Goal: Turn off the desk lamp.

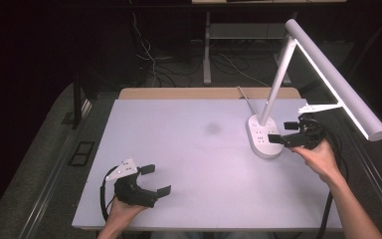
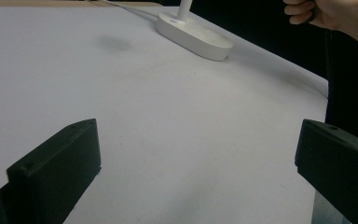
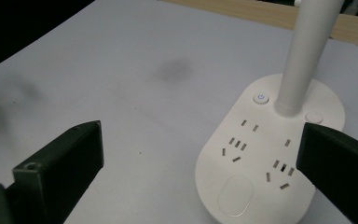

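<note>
A white desk lamp stands at the right of the table, its oval base [image 1: 262, 136] carrying sockets and a small power button [image 3: 260, 98]. Its stem [image 3: 304, 53] rises to a long lit bar head [image 1: 335, 77]. My right gripper [image 1: 282, 131] hovers open just right of the base, its jaws above the base's near end [image 3: 242, 186]. Low at the front left of the table my left gripper [image 1: 155, 179] is open with nothing between its jaws. In the left gripper view the lamp base [image 2: 193, 35] lies far ahead.
A pale table top [image 1: 189, 159] has a faint dark smudge [image 1: 212, 128] near its middle. A wooden strip [image 1: 179, 93] runs along the far edge. The lamp's cord [image 1: 246, 98] trails off the back. Cables and a desk leg [image 1: 207, 50] lie on the dark floor behind.
</note>
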The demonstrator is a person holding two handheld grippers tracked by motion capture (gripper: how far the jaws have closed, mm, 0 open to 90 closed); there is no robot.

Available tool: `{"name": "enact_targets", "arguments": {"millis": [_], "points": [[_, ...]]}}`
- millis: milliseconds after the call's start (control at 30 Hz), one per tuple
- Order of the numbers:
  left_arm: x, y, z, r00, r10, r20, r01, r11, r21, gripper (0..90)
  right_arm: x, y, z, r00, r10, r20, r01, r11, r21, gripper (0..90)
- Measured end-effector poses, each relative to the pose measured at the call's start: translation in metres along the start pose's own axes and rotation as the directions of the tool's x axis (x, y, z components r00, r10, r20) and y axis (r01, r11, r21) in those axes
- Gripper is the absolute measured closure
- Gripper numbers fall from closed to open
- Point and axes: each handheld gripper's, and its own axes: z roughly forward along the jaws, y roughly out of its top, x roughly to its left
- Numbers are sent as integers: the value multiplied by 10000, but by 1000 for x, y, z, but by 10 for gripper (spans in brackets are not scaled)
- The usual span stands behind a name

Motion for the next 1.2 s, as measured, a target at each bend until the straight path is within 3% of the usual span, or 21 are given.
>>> {"name": "enact_targets", "arguments": {"millis": [433, 467, 600, 667, 733, 833, 1033, 1100, 1167, 1200], "points": [[0, 0, -1, 10000, -8, -29, 8, 10000, 8, 0, -19, 17, 9, 9997, -125, 196, 119, 9995, 309, 11], [0, 0, -1, 10000, -11, -39, 11, 10000, -6, 0, -23, 17, 10, 9996, -212, 170, 208, 9995, 231, 55], [1, 0, -3, 9999, -87, -79, 86, 9999, -72, 0, -31, 19, 11, 9993, -192, 312, 183, 9994, 297, 79], [1, 0, -3, 9999, -82, -76, 81, 9999, -65, 0, -38, 20, 11, 9989, -154, 449, 140, 9994, 305, 153], [1, 0, -2, 9999, -84, -79, 83, 9999, -73, 0, -40, 20, 11, 9988, -120, 482, 103, 9993, 349, 162], [1, 0, -2, 10000, -31, -68, 31, 10000, -18, 0, -49, 22, 14, 9980, 41, 631, -68, 9991, 425, 283], [2, 0, -2, 10000, -26, -93, 26, 10000, 7, 0, -60, 22, 18, 9957, 195, 906, -242, 9984, 503, 402], [2, 0, -2, 9999, -43, -100, 43, 10000, -12, 0, -66, 22, 19, 9960, 223, 870, -272, 9981, 556, 511], [2, 0, -2, 9999, -28, -100, 28, 10000, 19, 0, -67, 22, 20, 9959, 240, 868, -290, 9980, 558, 550], [2, 0, -2, 9999, -10, -100, 11, 10000, 40, 0, -71, 21, 23, 9949, 313, 960, -364, 9980, 516, 628]]}}
